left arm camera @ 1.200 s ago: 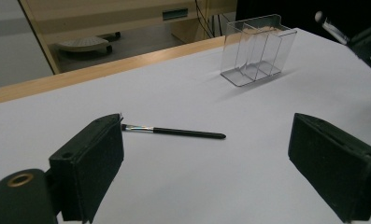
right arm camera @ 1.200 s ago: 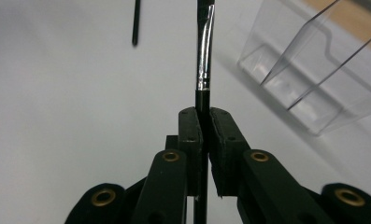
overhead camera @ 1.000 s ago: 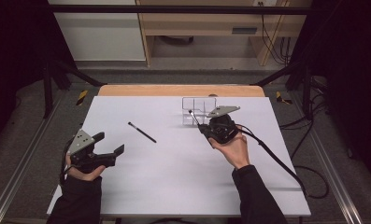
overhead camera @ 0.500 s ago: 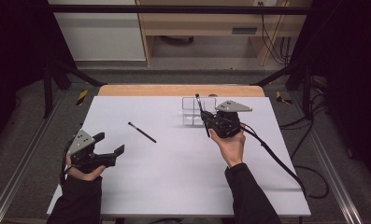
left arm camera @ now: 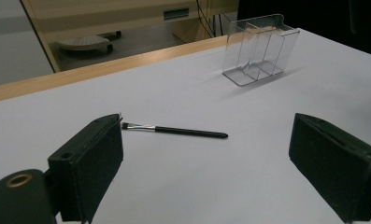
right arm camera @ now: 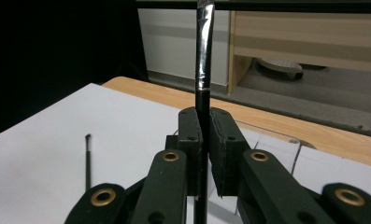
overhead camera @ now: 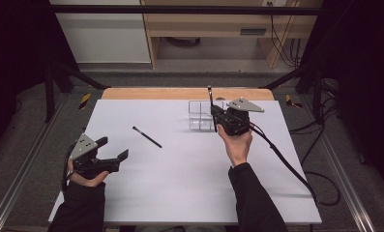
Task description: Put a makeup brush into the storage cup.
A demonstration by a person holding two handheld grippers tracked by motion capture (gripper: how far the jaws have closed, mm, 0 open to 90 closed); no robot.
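Brush (right arm camera: 203, 60) upright in right gripper (overhead camera: 215, 115) over clear organiser (overhead camera: 200, 116)

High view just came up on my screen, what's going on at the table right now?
A person is working with two handheld grippers. The right gripper is shut on a thin black brush, held upright at the clear divided organizer near the table's far edge, apparently to drop it in. A second brush lies flat on the white table. The left gripper hovers open near the table's left edge, holding nothing.
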